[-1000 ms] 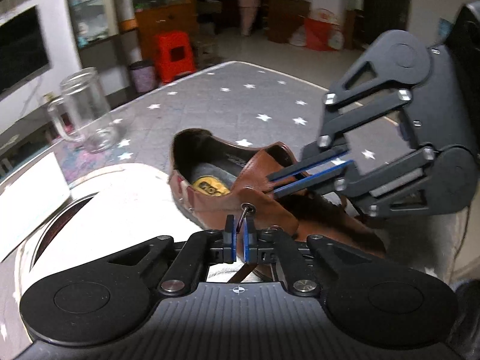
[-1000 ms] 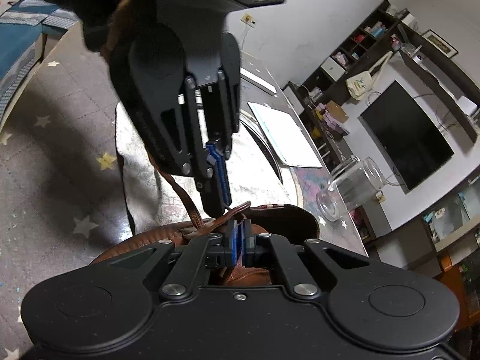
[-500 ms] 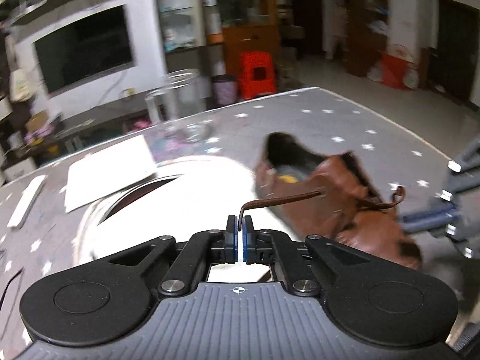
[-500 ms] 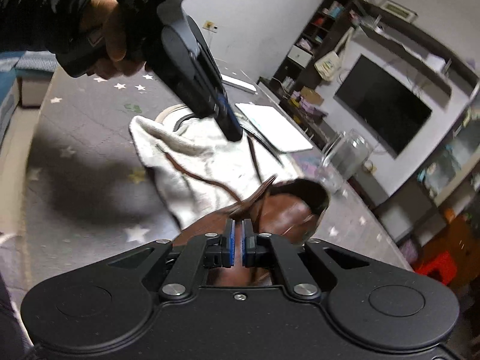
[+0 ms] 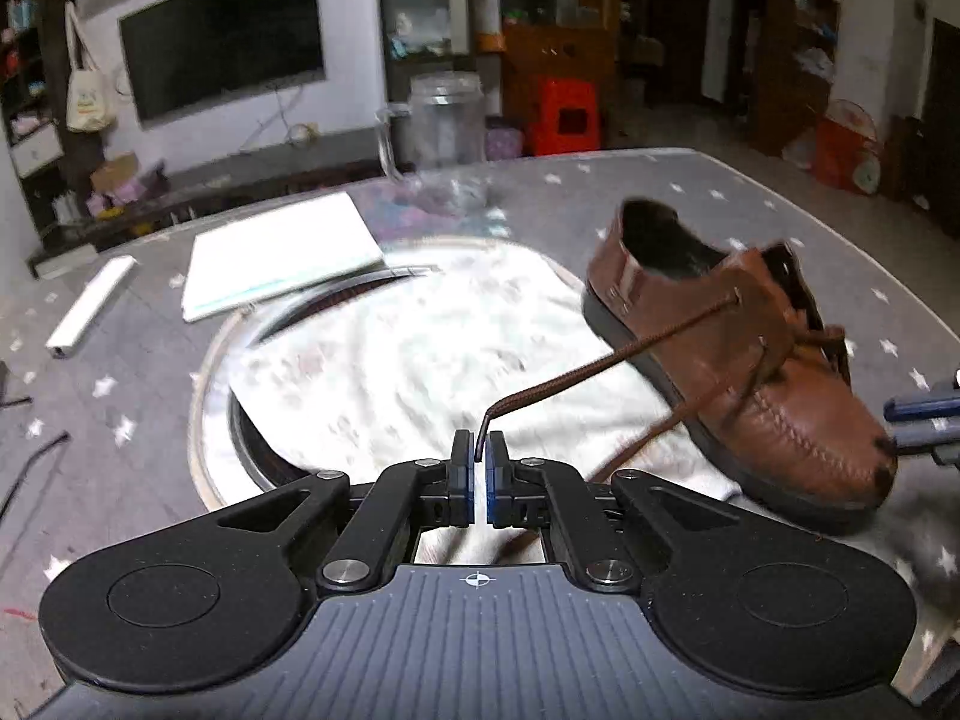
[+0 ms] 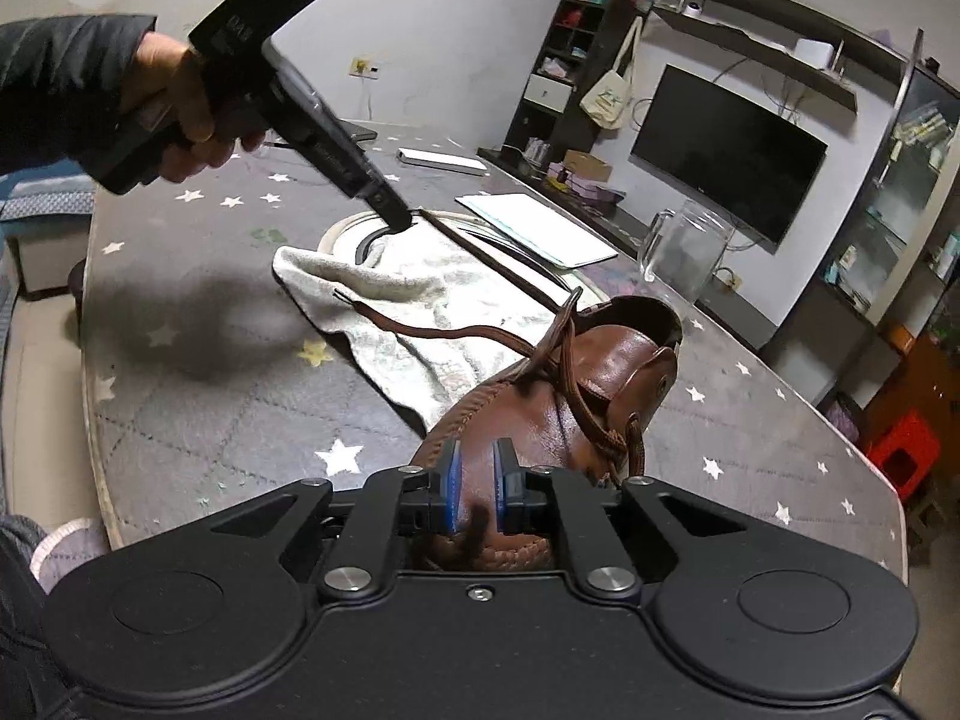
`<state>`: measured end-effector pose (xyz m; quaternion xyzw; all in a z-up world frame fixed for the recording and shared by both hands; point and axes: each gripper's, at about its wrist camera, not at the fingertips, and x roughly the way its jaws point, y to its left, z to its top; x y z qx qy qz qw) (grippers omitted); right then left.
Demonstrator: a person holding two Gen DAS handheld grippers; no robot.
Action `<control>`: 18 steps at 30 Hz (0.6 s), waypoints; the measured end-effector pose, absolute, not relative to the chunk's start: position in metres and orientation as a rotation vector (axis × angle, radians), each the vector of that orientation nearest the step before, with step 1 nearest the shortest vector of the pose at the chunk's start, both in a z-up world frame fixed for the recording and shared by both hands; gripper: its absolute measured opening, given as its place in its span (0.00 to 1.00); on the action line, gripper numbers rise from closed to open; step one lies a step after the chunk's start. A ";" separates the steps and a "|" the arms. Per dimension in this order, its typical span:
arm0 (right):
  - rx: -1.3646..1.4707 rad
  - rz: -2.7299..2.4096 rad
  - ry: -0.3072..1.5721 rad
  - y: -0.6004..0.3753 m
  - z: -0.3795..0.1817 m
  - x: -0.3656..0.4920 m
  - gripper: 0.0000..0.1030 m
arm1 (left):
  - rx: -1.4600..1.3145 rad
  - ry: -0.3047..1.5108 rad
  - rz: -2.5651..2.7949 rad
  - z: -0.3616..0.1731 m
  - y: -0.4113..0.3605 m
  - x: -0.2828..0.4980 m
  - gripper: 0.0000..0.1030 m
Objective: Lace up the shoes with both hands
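Left gripper [image 5: 478, 456] pinching lace [image 5: 606, 363] end, taut to shoe [image 5: 744, 360] at 2 o'clock; right gripper [image 6: 475, 483] opening, nothing between pads.

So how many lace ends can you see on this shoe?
2. One lace end is pinched in the left gripper, pulled taut from the brown shoe. The other lace end lies loose on the white towel.

Dim indoor light, strong fisheye bend in both views.
I see the white towel [image 5: 420, 360] blown out with motion smear, the glass jar [image 5: 447, 120] blurred; a soft shadow falls on the table [image 6: 198, 324] at left; frame corners vignette black.
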<state>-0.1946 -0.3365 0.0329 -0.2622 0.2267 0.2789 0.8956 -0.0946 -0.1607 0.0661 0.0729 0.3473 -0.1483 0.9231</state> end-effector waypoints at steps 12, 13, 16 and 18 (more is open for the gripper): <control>-0.459 0.538 0.483 -0.337 0.030 -0.199 0.11 | 0.280 0.665 -0.416 0.067 -0.180 -0.123 0.17; -0.453 0.537 0.484 -0.338 0.029 -0.199 0.14 | 0.298 0.652 -0.448 0.069 -0.186 -0.126 0.21; -0.444 0.532 0.486 -0.338 0.029 -0.199 0.16 | 0.350 0.619 -0.525 0.072 -0.205 -0.132 0.28; -0.442 0.531 0.489 -0.338 0.029 -0.200 0.16 | 0.401 0.597 -0.576 0.072 -0.222 -0.133 0.28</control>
